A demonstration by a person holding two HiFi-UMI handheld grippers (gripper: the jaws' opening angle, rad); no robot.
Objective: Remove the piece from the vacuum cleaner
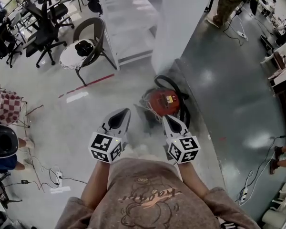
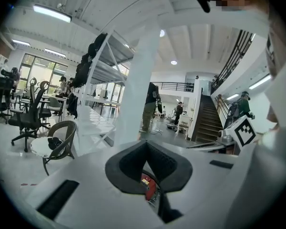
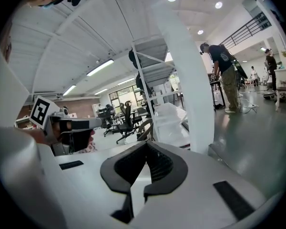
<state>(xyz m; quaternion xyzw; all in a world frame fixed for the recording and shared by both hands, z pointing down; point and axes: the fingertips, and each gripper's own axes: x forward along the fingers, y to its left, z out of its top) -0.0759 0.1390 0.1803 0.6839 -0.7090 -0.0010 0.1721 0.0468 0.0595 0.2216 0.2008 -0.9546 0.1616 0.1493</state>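
Two grippers, left (image 1: 126,110) and right (image 1: 165,118), each have their jaws closed together with nothing between them. Each has a white shell, black ribbed pads and a cube of black-and-white square markers. Just ahead of their tips, on the glossy grey floor (image 1: 229,80), sits the vacuum cleaner (image 1: 163,101): a round red body ringed by a black hose (image 1: 185,99), beside a white pillar (image 1: 181,23). Its small yellow label (image 1: 170,99) carries dark print too small to read.

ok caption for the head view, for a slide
Person facing a red vacuum cleaner on the floor, left claw and right claw both shut and empty, held out toward it.
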